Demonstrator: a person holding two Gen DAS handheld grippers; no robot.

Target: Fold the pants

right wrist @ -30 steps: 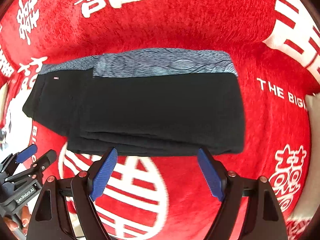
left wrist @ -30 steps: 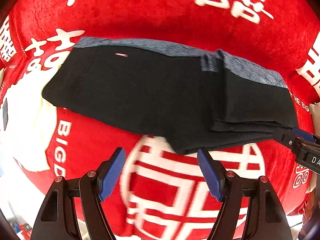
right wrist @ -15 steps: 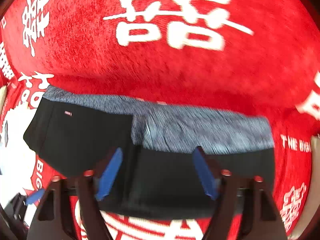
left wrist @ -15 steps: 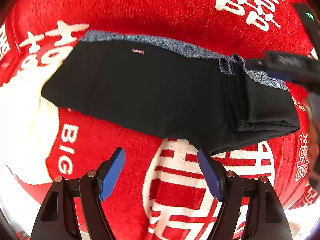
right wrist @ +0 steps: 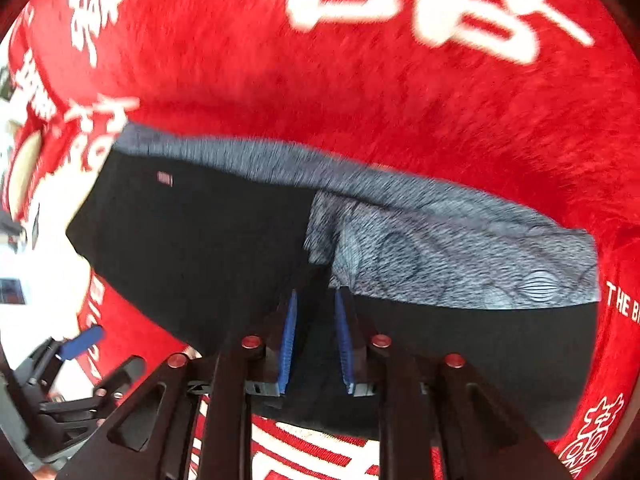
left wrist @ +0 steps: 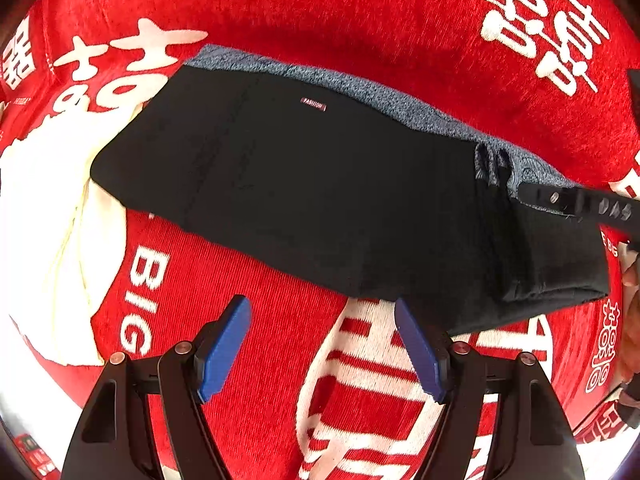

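Note:
Black pants [left wrist: 320,200] with a grey patterned waistband [left wrist: 400,104] lie partly folded on a red blanket. They also show in the right wrist view [right wrist: 200,248]. My left gripper [left wrist: 322,312] is open and empty, just in front of the pants' near edge. My right gripper [right wrist: 316,296] is closed down over the folded black layers near the waistband [right wrist: 440,256], its blue pads [right wrist: 289,336] close together with black cloth between them. It shows in the left wrist view as a black arm [left wrist: 580,208] over the right end of the pants.
The red blanket [left wrist: 360,20] with white characters covers the whole surface. A white patch of the print [left wrist: 48,220] lies left of the pants. A hand [left wrist: 632,320] shows at the right edge.
My right gripper has moved forward over the pants and narrowed from wide open to nearly shut over the fold. My left gripper has stayed open and drawn slightly closer.

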